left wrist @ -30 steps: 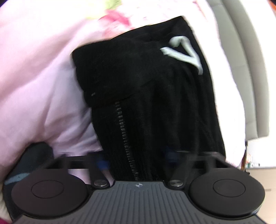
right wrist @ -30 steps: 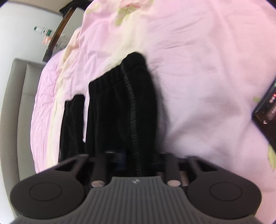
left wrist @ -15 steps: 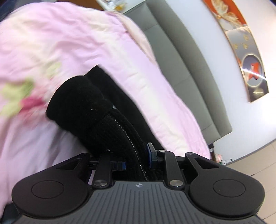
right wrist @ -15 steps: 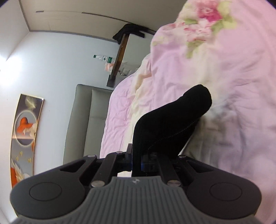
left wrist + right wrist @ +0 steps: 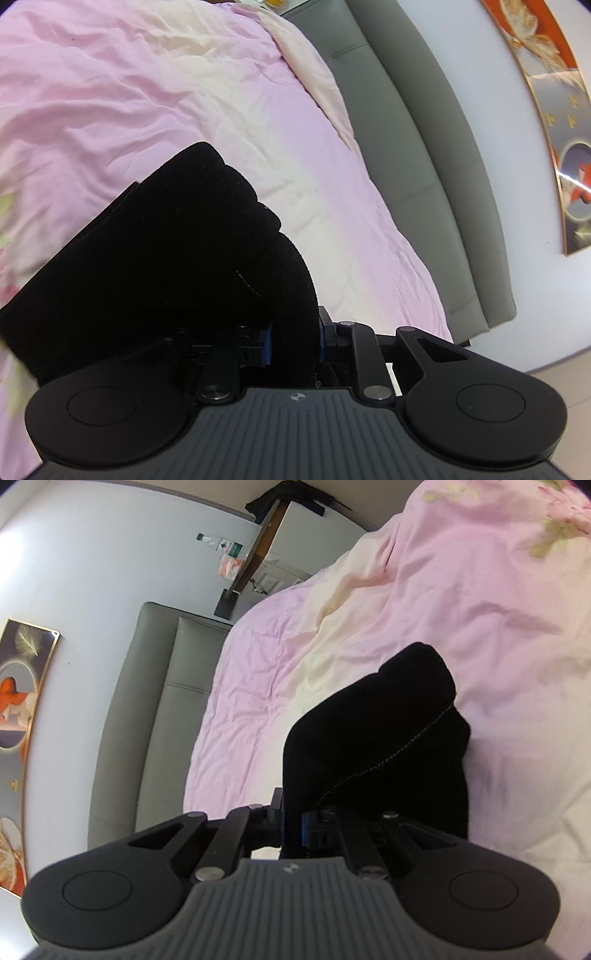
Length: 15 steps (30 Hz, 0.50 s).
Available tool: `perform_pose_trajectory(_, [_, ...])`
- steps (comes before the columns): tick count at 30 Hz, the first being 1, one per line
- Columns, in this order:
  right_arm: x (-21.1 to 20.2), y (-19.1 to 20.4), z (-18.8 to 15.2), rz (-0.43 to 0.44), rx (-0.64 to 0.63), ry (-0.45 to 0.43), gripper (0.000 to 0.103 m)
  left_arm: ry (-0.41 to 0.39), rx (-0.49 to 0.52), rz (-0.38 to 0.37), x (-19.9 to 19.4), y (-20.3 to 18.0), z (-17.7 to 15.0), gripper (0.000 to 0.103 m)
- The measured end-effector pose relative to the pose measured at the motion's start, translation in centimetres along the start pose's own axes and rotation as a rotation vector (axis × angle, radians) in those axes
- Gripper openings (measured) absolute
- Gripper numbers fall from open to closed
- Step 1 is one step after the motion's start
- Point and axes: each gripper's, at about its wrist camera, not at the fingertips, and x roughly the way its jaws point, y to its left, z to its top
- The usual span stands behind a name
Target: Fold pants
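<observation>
The black pants [image 5: 166, 251] are bunched in thick folds over the pink bed cover. My left gripper [image 5: 294, 341] is shut on a fold of them, with the cloth draping forward and left from the blue pads. In the right wrist view the pants [image 5: 388, 738] rise as a dark hump with a pale stitched seam. My right gripper [image 5: 293, 825] is shut on their edge. Both sets of fingertips are mostly hidden by cloth.
The pink and cream quilt [image 5: 129, 92] covers the bed, with floral print at its edges. A grey padded headboard [image 5: 424, 147] [image 5: 147, 701] runs along the wall. A framed picture [image 5: 546, 110] hangs above. A wooden stand with a bottle [image 5: 218, 544] is beyond.
Both grippers have lifted and swung the pants up and over, so the long hanging cloth is now a bunched fold. The views turned from the bed toward the headboard and wall.
</observation>
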Motion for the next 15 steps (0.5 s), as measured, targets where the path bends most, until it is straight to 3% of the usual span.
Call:
perform_pose_trajectory(9, [14.0, 3.1, -2.7, -0.205, -0.064, 0.073, 0.004, 0.076, -0.142, 0.172, 10.2, 3.9, 3.7, 0.025])
perform_pose_trajectory(12, [16.9, 2.0, -2.6, -0.225, -0.022, 0.106, 0.02, 0.104, -0.227, 0.162, 11.3, 4.8, 4.2, 0.037])
perform_pose_trajectory(15, [16.6, 1.5, -1.9, -0.178, 0.041, 0.054, 0.024, 0.144, -0.417, 0.099, 11.3, 6.9, 5.1, 0.041])
